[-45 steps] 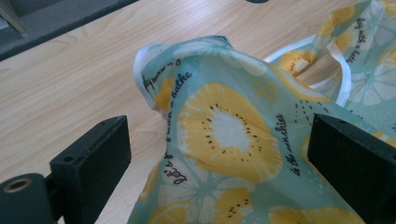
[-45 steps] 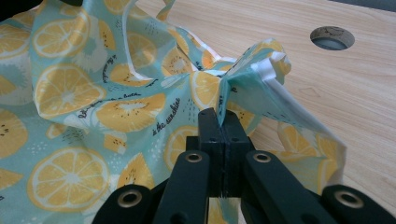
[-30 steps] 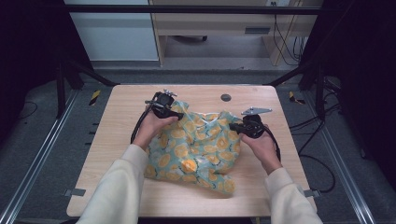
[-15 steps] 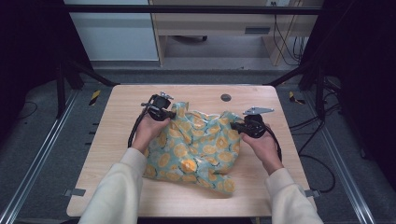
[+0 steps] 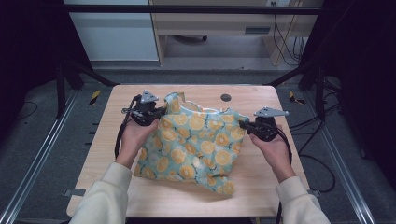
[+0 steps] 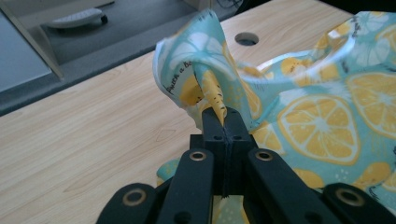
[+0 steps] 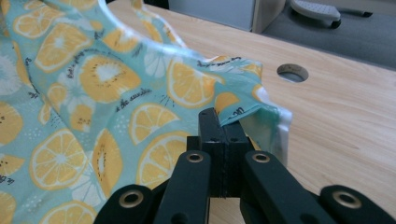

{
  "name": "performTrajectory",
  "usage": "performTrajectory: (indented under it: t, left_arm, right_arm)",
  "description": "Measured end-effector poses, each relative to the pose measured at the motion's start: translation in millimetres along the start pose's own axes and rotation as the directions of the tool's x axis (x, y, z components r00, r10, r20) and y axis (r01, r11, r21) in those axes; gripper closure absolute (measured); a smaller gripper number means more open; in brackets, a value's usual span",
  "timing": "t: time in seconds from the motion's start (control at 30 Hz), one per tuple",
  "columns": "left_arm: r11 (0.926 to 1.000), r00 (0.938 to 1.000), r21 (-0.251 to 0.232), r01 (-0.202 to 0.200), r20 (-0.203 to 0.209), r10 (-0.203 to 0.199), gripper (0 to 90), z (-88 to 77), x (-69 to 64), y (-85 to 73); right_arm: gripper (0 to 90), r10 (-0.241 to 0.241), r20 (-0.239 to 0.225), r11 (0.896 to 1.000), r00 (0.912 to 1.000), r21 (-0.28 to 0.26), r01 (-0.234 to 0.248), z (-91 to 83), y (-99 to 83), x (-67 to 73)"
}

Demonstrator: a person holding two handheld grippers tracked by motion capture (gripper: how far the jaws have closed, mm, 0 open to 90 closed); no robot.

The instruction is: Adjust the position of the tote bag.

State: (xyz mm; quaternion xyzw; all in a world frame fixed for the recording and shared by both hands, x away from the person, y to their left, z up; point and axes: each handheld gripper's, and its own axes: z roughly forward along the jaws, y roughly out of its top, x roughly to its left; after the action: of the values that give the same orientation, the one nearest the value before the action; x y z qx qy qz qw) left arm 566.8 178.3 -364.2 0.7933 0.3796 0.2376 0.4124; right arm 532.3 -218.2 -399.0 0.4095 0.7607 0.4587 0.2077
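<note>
Cloth [image 5: 196, 144] mid-frame is teal with yellow-orange lemon slices and tiny black script, table [image 5: 112, 135] is light wood grain, both tools are black, sleeves [image 5: 100, 200] cream.

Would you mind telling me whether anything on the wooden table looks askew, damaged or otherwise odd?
Nothing is damaged or spilled. The teal cloth with orange-slice print lies crumpled and skewed on the light wooden table, its near part bunched, while the left gripper and right gripper pinch its far corners.
</note>
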Motion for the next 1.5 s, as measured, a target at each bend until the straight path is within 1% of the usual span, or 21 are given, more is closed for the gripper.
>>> performTrajectory:
  t: [0.07,0.13,0.2,0.27,0.3,0.43,0.47,0.57,0.67,0.7,0.8,0.87,0.93,1.0,1.07,1.13,1.2,1.23,1.4,1.47,1.5]
  left_arm:
    - [0.9999,1.0,-0.016,-0.006,-0.002,0.006,90.0,-5.1,-2.2,-0.5]
    - [0.9995,0.9998,-0.025,-0.019,-0.006,0.019,90.0,-9.6,-3.2,-1.4]
    - [0.9993,0.9999,-0.033,-0.015,-0.006,0.015,90.0,-11.5,-3.4,-2.2]
    - [0.9986,0.9999,-0.051,-0.014,-0.009,0.014,90.0,-18.0,-4.1,-4.7]
    - [0.9986,0.9999,-0.051,-0.014,-0.009,0.014,90.0,-18.0,-4.1,-4.7]
    - [0.9948,0.9994,-0.098,-0.026,-0.025,0.023,90.0,-34.0,-7.0,-10.6]
    - [0.9946,0.999,-0.097,-0.035,-0.03,0.032,90.0,-36.7,-7.4,-11.4]
    - [0.9921,0.9989,-0.119,-0.037,-0.033,0.034,90.0,-44.9,-9.5,-16.1]
    - [0.9897,0.9988,-0.139,-0.036,-0.037,0.032,90.0,-51.4,-11.1,-20.5]
    - [0.9881,0.9984,-0.148,-0.042,-0.043,0.036,90.0,-54.9,-12.2,-23.2]
    - [0.987,0.9981,-0.154,-0.046,-0.047,0.039,90.0,-58.4,-13.8,-27.2]
    - [0.9856,0.9982,-0.163,-0.046,-0.047,0.039,90.0,-63.8,-16.3,-33.2]
    - [0.9849,0.9984,-0.168,-0.043,-0.044,0.036,90.0,-65.7,-17.1,-34.6]
    - [0.9821,0.9982,-0.182,-0.047,-0.044,0.04,90.0,-72.2,-19.8,-37.8]
    - [0.9809,0.9982,-0.189,-0.047,-0.045,0.039,90.0,-73.8,-20.8,-38.6]
    - [0.9778,0.9979,-0.203,-0.052,-0.048,0.043,90.0,-77.9,-22.9,-40.1]
    - [0.9761,0.9978,-0.21,-0.055,-0.048,0.045,90.0,-79.9,-24.2,-41.1]
    - [0.9727,0.9978,-0.226,-0.055,-0.048,0.045,90.0,-84.0,-26.8,-44.3]
    - [0.9641,0.9977,-0.258,-0.062,-0.042,0.053,90.0,-97.0,-34.7,-58.2]
    - [0.9635,0.9973,-0.258,-0.07,-0.039,0.062,90.0,-101.9,-37.6,-63.8]
    - [0.9641,0.9976,-0.257,-0.067,-0.034,0.06,90.0,-104.2,-38.7,-67.0]
  right_arm:
    - [90.0,-0.005,0.001,1.0,1.0,-0.009,0.005,-4.9,2.1,2.3]
    - [90.0,-0.022,0.003,1.0,0.9997,-0.017,0.022,-8.3,4.2,4.3]
    - [90.0,-0.024,0.005,0.999,0.9997,-0.024,0.025,-10.1,5.3,5.2]
    - [90.0,-0.031,0.002,0.998,0.9995,-0.054,0.032,-15.8,9.7,7.7]
    - [90.0,-0.031,0.002,0.998,0.9995,-0.054,0.032,-15.8,9.7,7.7]
    - [90.0,-0.05,-0.01,0.994,0.9987,-0.095,0.049,-26.4,15.1,16.3]
    - [90.0,-0.053,-0.013,0.993,0.9985,-0.103,0.052,-28.6,15.6,18.1]
    - [90.0,-0.067,-0.021,0.992,0.9975,-0.112,0.064,-34.0,15.7,23.6]
    - [90.0,-0.069,-0.029,0.99,0.9972,-0.123,0.065,-37.7,14.4,27.7]
    - [90.0,-0.077,-0.035,0.989,0.9964,-0.13,0.071,-40.8,12.0,32.7]
    - [90.0,-0.081,-0.042,0.988,0.9959,-0.137,0.074,-43.4,9.2,37.5]
    - [90.0,-0.084,-0.043,0.987,0.9955,-0.138,0.077,-45.8,8.2,40.7]
    - [90.0,-0.085,-0.046,0.987,0.9953,-0.142,0.078,-46.9,8.2,41.7]
    - [90.0,-0.092,-0.047,0.985,0.9947,-0.152,0.084,-50.9,9.6,44.3]
    - [90.0,-0.095,-0.046,0.983,0.9944,-0.159,0.086,-53.4,10.6,45.9]
    - [90.0,-0.103,-0.042,0.982,0.9938,-0.161,0.095,-54.6,11.3,46.9]
    - [90.0,-0.099,-0.041,0.981,0.9942,-0.171,0.091,-56.6,11.1,47.9]
    - [90.0,-0.099,-0.041,0.98,0.9943,-0.179,0.09,-58.4,10.4,48.5]
    - [90.0,-0.101,-0.055,0.976,0.9933,-0.199,0.089,-68.0,1.2,57.3]
    - [90.0,-0.105,-0.062,0.974,0.9926,-0.207,0.09,-73.2,-5.0,63.2]
    - [90.0,-0.104,-0.066,0.974,0.9924,-0.209,0.088,-74.6,-7.1,65.1]
